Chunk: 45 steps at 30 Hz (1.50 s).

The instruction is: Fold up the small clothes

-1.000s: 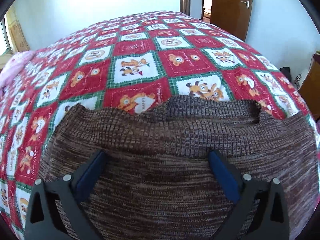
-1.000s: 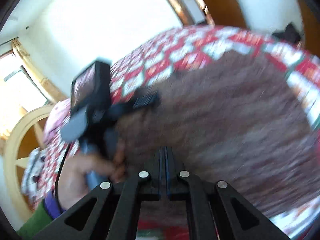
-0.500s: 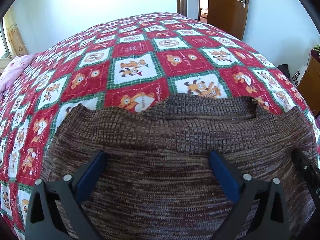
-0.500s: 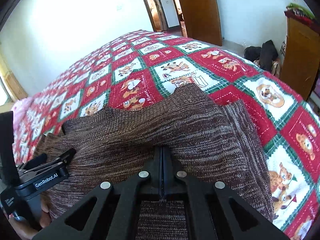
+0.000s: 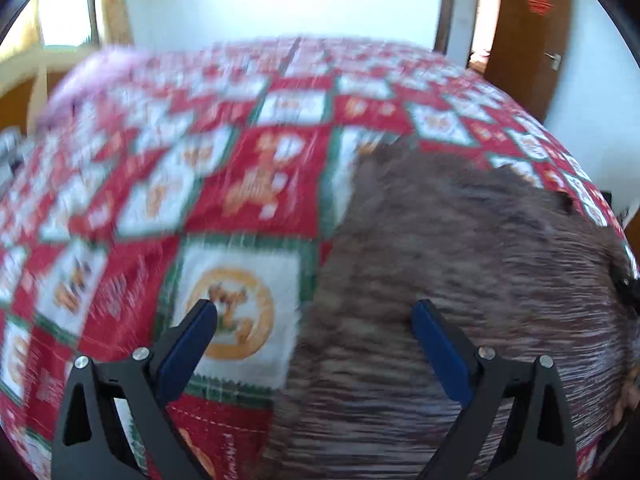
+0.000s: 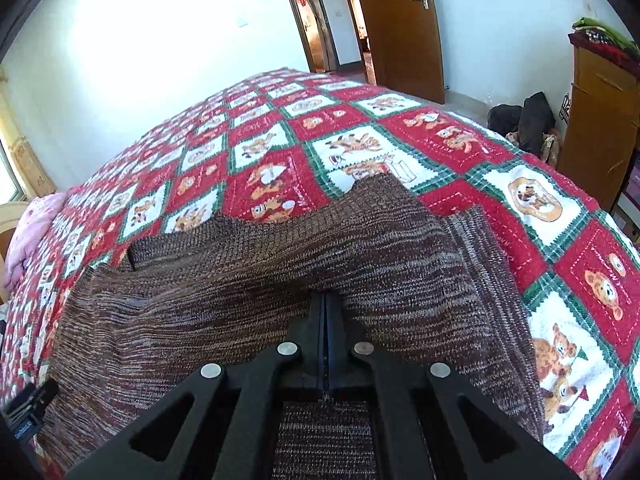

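Note:
A brown knitted sweater (image 6: 256,288) lies spread on a bed with a red, white and green patchwork quilt (image 6: 280,176). My right gripper (image 6: 325,300) is shut on a fold of the sweater near its right side and lifts it into a ridge. In the blurred left wrist view the sweater (image 5: 460,280) fills the right half. My left gripper (image 5: 314,312) is open and empty, straddling the sweater's left edge over the quilt (image 5: 240,200). The left gripper's body shows at the lower left edge of the right wrist view (image 6: 28,408).
A wooden door (image 6: 396,24) and open doorway stand beyond the bed. A wooden cabinet (image 6: 600,120) with clothes on top and dark bags (image 6: 528,120) stand at the right. Pink bedding (image 6: 28,232) lies at the far left.
My left gripper has swung left, from over the sweater's middle to its left edge, still open. My right gripper stays shut on the sweater and has raised the fold slightly.

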{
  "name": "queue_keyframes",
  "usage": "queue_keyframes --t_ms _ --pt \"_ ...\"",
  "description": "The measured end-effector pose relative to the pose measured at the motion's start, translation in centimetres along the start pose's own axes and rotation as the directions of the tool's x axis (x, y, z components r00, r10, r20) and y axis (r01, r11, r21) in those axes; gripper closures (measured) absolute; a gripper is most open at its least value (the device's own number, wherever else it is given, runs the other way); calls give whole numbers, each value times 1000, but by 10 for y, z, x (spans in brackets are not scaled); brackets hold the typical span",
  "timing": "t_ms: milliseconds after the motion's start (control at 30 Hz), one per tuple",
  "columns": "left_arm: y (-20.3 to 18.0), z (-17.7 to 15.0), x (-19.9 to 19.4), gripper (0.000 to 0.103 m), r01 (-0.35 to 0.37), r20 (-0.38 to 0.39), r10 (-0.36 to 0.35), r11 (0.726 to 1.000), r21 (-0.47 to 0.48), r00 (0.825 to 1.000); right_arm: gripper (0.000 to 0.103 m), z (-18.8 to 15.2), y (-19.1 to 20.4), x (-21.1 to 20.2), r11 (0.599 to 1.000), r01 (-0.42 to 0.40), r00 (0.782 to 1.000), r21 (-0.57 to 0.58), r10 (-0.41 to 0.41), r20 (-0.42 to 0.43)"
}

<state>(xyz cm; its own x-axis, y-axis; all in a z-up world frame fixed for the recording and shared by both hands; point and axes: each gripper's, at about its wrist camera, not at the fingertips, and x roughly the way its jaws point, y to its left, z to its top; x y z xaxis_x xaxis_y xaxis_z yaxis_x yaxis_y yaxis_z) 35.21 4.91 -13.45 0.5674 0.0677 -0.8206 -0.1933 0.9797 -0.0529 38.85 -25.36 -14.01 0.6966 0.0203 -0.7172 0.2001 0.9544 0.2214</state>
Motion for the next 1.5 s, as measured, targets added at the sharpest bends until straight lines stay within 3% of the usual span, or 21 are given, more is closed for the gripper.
queue_keyframes --t_ms 100,200,300,367,433,567,667,800,867,900,933,1000,1067,1100,1167,1233,1433,1500 --pt "1 7 6 3 34 -1 -34 999 -23 999 103 -5 18 -25 997 -51 997 -61 55 59" --pt "-12 13 10 4 66 -12 -66 998 -12 998 103 -20 61 -40 971 -122 991 -208 131 32" --pt "-19 13 7 21 124 -7 -124 992 10 992 103 -41 93 -33 940 -209 978 -268 201 -59" --pt "-22 13 10 29 140 0 -140 990 14 990 103 -52 101 -16 933 -216 975 -287 189 -118" --pt "-19 12 8 46 165 15 -165 986 5 986 103 -51 102 -16 930 -215 975 -298 188 -119" --pt "-13 17 4 64 250 24 -249 967 -47 968 103 -50 93 -14 935 -259 964 -244 234 -126" --pt "-14 18 8 65 266 18 -265 962 -58 964 103 -52 96 -14 934 -246 968 -258 222 -120" --pt "-11 19 14 44 324 19 -323 942 -91 946 103 -52 97 -13 934 -246 968 -259 222 -119" --pt "-14 18 12 48 317 30 -315 945 -79 949 103 -51 95 -13 934 -252 966 -252 228 -121" --pt "-14 17 12 55 309 36 -307 948 -72 951 103 -51 95 -13 934 -254 965 -249 230 -121" --pt "-12 16 11 69 300 45 -297 951 -71 954 103 -51 95 -13 934 -255 965 -249 231 -122" --pt "0 15 10 85 344 55 -340 931 -120 939 103 -51 94 -13 934 -257 965 -247 233 -122" --pt "12 17 10 88 399 60 -395 898 -185 917 103 -50 94 -13 935 -260 964 -243 236 -123" --pt "12 17 9 89 397 63 -393 898 -190 917 103 -50 94 -13 935 -262 963 -239 239 -124" --pt "1 19 0 89 352 82 -343 926 -140 936 103 -50 93 -12 935 -267 962 -233 243 -125" --pt "-16 21 -11 90 324 104 -316 943 -75 943 103 -50 92 -12 936 -274 960 -220 250 -127" --pt "-71 21 -42 93 414 103 -419 908 69 902 103 -46 78 -9 936 -336 937 -106 320 -142" --pt "-88 18 -34 93 416 64 -422 905 90 904 103 -45 73 -7 931 -358 927 -68 346 -148"
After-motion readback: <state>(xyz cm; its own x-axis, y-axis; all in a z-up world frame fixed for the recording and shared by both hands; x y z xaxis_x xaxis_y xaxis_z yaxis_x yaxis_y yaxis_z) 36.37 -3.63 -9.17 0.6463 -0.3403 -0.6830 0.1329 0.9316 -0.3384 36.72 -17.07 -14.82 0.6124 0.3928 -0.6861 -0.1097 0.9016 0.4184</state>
